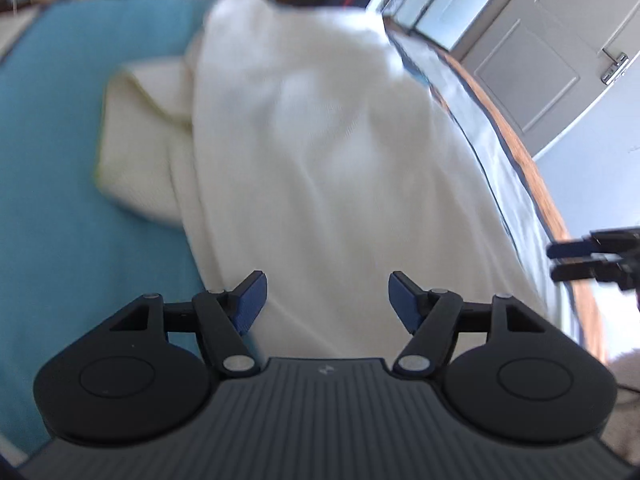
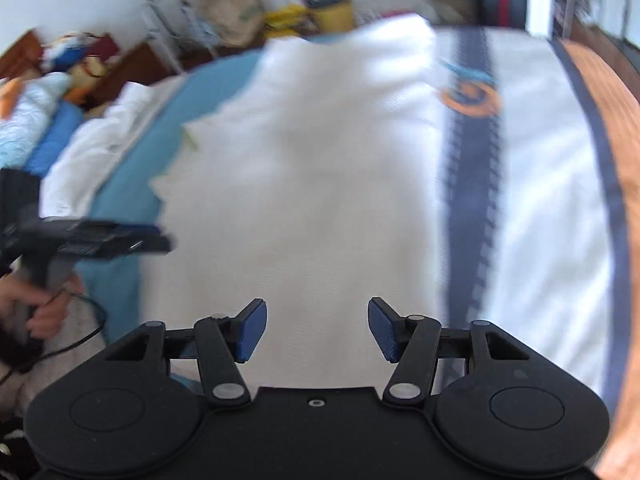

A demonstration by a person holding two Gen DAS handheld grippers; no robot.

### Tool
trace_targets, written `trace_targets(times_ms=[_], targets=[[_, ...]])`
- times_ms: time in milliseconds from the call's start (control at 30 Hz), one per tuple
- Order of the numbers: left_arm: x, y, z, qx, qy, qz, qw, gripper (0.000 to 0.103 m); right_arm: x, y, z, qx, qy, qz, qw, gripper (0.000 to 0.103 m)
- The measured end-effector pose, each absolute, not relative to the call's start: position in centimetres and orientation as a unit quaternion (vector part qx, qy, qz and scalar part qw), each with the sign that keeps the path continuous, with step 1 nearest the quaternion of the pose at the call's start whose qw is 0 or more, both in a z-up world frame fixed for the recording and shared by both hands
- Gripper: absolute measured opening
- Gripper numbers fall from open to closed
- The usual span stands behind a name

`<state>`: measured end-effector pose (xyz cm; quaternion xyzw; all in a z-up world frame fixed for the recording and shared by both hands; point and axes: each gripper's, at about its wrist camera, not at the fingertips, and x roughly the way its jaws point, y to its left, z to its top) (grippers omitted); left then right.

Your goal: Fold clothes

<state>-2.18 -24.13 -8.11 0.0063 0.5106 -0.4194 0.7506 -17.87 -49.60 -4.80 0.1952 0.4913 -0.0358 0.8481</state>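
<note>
A cream-white garment (image 1: 312,152) lies spread on the bed, with a sleeve (image 1: 140,136) folded out to its left over the blue sheet (image 1: 60,184). It also shows in the right wrist view (image 2: 304,184). My left gripper (image 1: 325,300) is open and empty just above the garment's near edge. My right gripper (image 2: 316,328) is open and empty above the garment's near end. The right gripper also shows at the right edge of the left wrist view (image 1: 560,260). The left gripper shows at the left of the right wrist view (image 2: 160,240). Both views are motion-blurred.
The bare mattress (image 2: 540,200) with a dark stripe and orange logo lies right of the garment. A wooden floor (image 2: 616,128) and white door (image 1: 540,52) lie beyond. Bedding (image 2: 92,152) and clutter (image 2: 236,12) sit at the far side.
</note>
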Motion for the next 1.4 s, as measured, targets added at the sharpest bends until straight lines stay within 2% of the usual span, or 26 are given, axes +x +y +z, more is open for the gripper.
trace_targets(times_ms=[133,267,300,333,400,467,533,567,600,633,667,767,967,1133,1333,1400], targets=[[-4.0,-23.6,-9.5,0.020,0.533,-0.384,0.754,0.076,-19.8,-50.4,-5.1,0.147,0.532,-0.042,0.833,0.062],[-4.1,-22.9,-10.1,0.012,0.555,-0.357,0.752,0.090,-21.7,-51.2,-6.6,0.141,0.555,-0.021,0.819,0.063],[-4.1,-22.8,-10.2,0.007,0.561,-0.348,0.751,0.096,-21.7,-51.5,-7.2,0.153,0.560,-0.017,0.814,0.064],[-4.1,-22.7,-10.4,0.002,0.565,-0.342,0.750,0.097,-21.7,-51.9,-8.2,0.169,0.563,-0.019,0.809,0.065],[-4.2,-22.4,-10.6,-0.001,0.569,-0.335,0.750,0.098,-21.7,-52.9,-10.0,0.225,0.560,-0.032,0.797,0.074],[-4.3,-22.3,-10.7,0.003,0.570,-0.334,0.750,0.098,-22.0,-53.3,-11.8,0.302,0.543,-0.029,0.783,0.074],[-4.6,-22.3,-10.6,0.009,0.562,-0.346,0.751,0.091,-22.1,-52.6,-12.7,0.318,0.540,-0.008,0.779,0.073],[-4.9,-22.4,-10.4,0.007,0.551,-0.360,0.752,0.063,-22.1,-51.6,-12.1,0.281,0.538,0.001,0.795,0.063],[-5.2,-22.4,-10.2,0.006,0.541,-0.374,0.753,0.027,-22.1,-50.9,-11.6,0.252,0.534,0.008,0.807,0.034],[-5.6,-22.5,-10.0,0.003,0.531,-0.387,0.754,0.014,-22.3,-50.8,-11.2,0.253,0.528,0.008,0.810,0.015],[-6.1,-22.5,-9.6,0.001,0.522,-0.397,0.755,0.010,-22.4,-50.6,-10.8,0.254,0.522,0.009,0.814,0.007],[-7.4,-22.3,-8.5,0.002,0.503,-0.407,0.763,0.008,-23.7,-50.9,-9.2,0.260,0.483,-0.004,0.836,0.007],[-7.7,-21.1,-8.3,-0.033,0.535,-0.420,0.732,0.005,-27.3,-53.0,-7.1,0.322,0.409,-0.057,0.852,0.006],[-8.8,-23.1,-10.3,0.050,0.548,-0.406,0.729,0.006,-25.3,-52.2,-8.2,0.266,0.481,-0.103,0.829,0.005],[-8.3,-22.7,-9.8,0.043,0.560,-0.412,0.718,0.009,-25.3,-52.1,-8.3,0.249,0.503,-0.117,0.819,0.005],[-7.6,-22.0,-8.8,0.035,0.559,-0.416,0.717,0.015,-25.4,-52.4,-8.7,0.246,0.513,-0.145,0.810,0.006]])
